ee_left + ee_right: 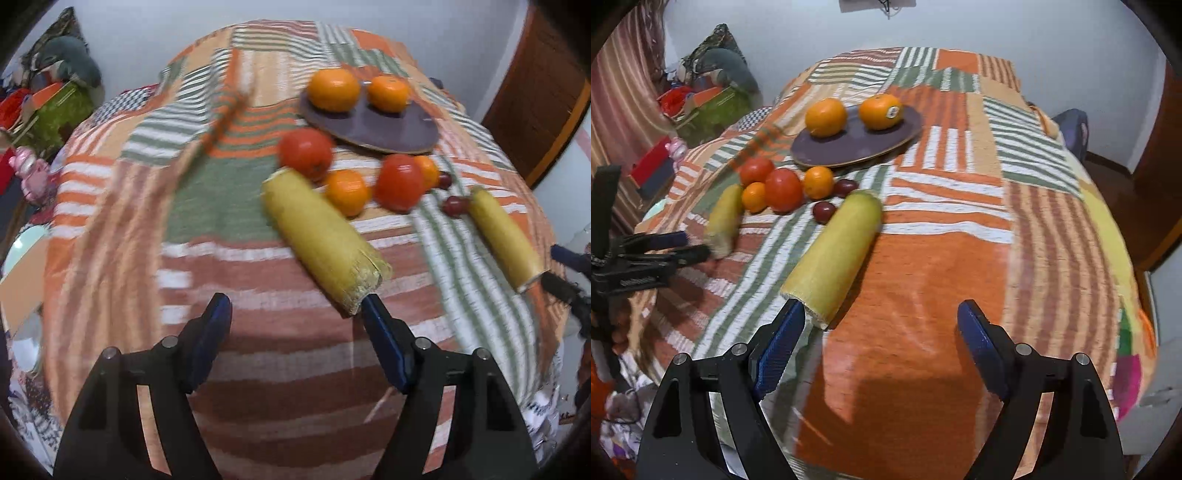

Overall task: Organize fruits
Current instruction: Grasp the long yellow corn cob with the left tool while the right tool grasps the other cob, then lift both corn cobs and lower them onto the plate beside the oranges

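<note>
Left gripper (295, 306) wide open, empty, rt pad tip at cut end of near corn cob (325, 240). Right gripper (881, 314) open, empty, left pad by second cob (834, 251). Oranges (826, 117) on purple plate (849, 147), upper center; tomatoes (783, 189) below.

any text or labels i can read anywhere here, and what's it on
No text here can be read.
Sticker on the right-hand orange on the plate: white oval with a dark mark, too small and blurred to read.
Left wrist view: heavily blurred, no lettering shows.
</note>
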Motion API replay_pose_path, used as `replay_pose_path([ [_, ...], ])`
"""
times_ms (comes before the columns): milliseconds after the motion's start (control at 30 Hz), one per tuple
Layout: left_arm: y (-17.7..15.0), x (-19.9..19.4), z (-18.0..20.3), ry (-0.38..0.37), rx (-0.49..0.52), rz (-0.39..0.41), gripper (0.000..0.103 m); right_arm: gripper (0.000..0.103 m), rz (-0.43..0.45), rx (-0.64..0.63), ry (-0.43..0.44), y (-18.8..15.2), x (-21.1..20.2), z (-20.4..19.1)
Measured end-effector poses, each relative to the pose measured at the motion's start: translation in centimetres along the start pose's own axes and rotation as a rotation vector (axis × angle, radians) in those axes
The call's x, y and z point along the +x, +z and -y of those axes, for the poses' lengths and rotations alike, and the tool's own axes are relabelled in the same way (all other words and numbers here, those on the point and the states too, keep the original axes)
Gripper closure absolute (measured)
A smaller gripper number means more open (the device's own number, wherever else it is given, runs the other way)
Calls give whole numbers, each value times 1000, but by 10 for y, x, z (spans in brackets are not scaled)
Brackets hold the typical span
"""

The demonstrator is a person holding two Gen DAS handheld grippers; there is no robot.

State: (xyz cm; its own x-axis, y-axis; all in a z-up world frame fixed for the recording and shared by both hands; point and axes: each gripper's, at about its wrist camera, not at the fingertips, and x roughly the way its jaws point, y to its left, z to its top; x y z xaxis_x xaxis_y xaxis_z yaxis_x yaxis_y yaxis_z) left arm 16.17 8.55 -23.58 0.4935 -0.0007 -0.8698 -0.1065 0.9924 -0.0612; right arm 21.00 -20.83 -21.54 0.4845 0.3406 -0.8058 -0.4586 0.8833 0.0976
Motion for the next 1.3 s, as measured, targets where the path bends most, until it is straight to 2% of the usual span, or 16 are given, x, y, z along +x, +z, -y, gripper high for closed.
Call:
replay_pose_path([
  [100, -2, -9, -14, 21, -10, 9, 29, 20, -1, 20, -12, 1, -5, 9],
  [267, 7, -26, -12, -20, -11, 63, 29, 20, 50, 41, 22, 9, -18, 11],
  [400, 23, -12, 0, -41, -26, 50, 29, 20, 64, 13, 15, 21, -12, 0],
  [533, 36, 14, 9, -27, -35, 5, 29, 21, 42, -28, 19, 30, 9, -15],
  [700, 40, 38, 10, 24, -44, -10, 29, 49, -33, -20, 27, 33, 40, -17],
  [733, 39, 38, 10, 25, -46, -4, 29, 51, -45, -13, 36, 33, 45, -16],
  [833, 38, 36, 11, 4, -36, 13, 40, 54, -42, -5, 62, 33, 48, -14],
  [867, 37, 35, 11, -18, -38, 12, 49, 60, -40, -5, 73, 33, 47, -15],
  [900, 36, 34, 11, -43, -41, 9, 53, 62, -42, -3, 91, 33, 47, -14],
  [1133, 30, 26, 7, -80, -25, -23, 61, 68, -33, 21, 95, 26, 39, -9],
  [1300, 12, 12, 7, -93, 37, -42, 64, 68, -38, 27, 101, 15, 29, -7],
])
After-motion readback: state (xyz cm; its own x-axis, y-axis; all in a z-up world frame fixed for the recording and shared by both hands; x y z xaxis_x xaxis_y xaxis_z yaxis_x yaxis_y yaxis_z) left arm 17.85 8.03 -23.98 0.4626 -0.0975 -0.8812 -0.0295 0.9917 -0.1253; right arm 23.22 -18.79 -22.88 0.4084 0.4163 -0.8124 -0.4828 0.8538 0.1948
